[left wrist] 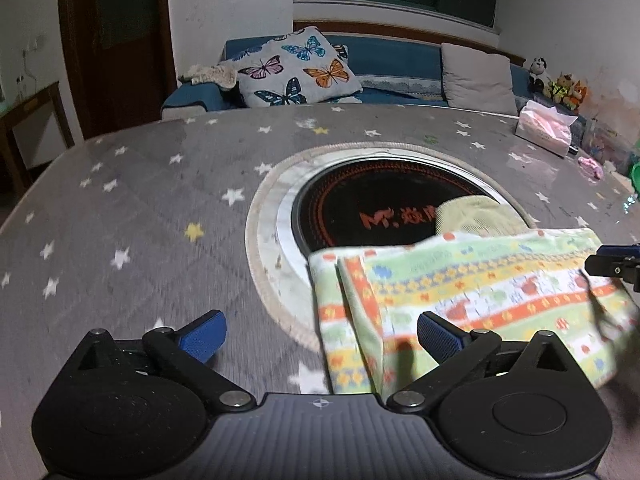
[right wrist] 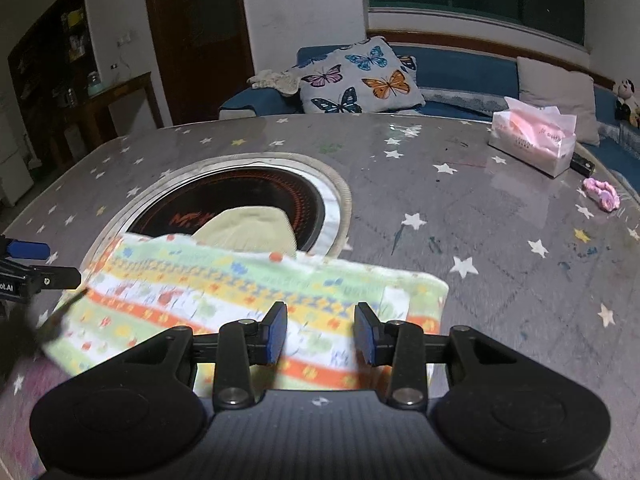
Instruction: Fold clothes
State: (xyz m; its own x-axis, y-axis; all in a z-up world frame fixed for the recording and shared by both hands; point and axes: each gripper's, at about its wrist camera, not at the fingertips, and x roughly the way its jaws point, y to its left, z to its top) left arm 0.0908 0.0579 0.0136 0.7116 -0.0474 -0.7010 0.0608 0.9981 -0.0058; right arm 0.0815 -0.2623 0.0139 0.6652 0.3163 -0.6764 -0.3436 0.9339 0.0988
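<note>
We are looking at a striped, patterned cloth garment in green, orange, yellow and white (right wrist: 248, 304), lying folded on the grey star-printed bench (left wrist: 132, 208), its far edge overlapping the round black inset cooktop (left wrist: 360, 204) in the middle of the bench. A plain pale-yellow fabric piece (right wrist: 248, 228) is sticking out from under the garment's far edge, over the cooktop; we cannot tell whether it is part of the same garment or a second item.

Our left gripper (left wrist: 320, 336) is hanging with its blue pads wide apart and nothing between them; 1 pad is over bare bench and the other over the garment's near left corner. Our right gripper (right wrist: 320, 332) is sitting over the garment's near edge with its pads partly apart, a clear gap showing, and we are seeing no cloth pinched in it.

We are judging that at least 1 fold is already made: in the left wrist view 2 layered edges are showing at the garment's left end. What we are still expecting is a further fold or a squaring-up of the edges, and dealing with the yellow piece. A pink-and-white tissue pack (right wrist: 534, 144) is standing well apart at the bench's far right.
</note>
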